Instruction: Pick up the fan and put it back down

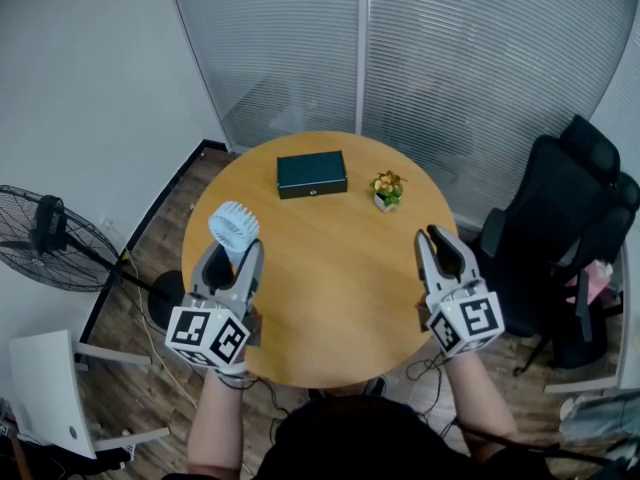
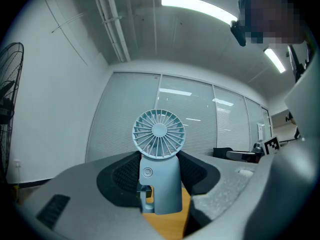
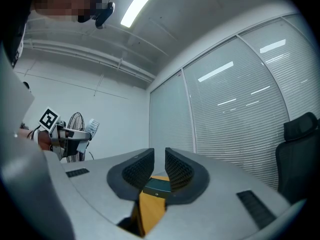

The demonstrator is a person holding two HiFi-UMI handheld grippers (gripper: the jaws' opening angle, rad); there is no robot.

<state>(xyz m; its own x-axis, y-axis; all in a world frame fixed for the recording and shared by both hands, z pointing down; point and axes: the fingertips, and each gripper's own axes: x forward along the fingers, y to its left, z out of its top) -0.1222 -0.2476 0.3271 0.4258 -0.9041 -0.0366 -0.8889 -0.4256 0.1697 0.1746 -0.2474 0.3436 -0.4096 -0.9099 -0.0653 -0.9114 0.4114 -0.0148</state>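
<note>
Fan (image 1: 232,226): small, pale blue plastic, round spoked grille over flat-sided stem with round button. Upright at table's left edge.
Left gripper (image 1: 234,258): grey shell, black knurled jaws clamped on fan stem.
Right gripper (image 1: 437,240): jaws narrowly apart, nothing between, over table's right side.
Table (image 1: 330,278): round, smooth wood.
Far side: dark rectangular box (image 1: 311,173), small potted plant (image 1: 386,190).
</note>
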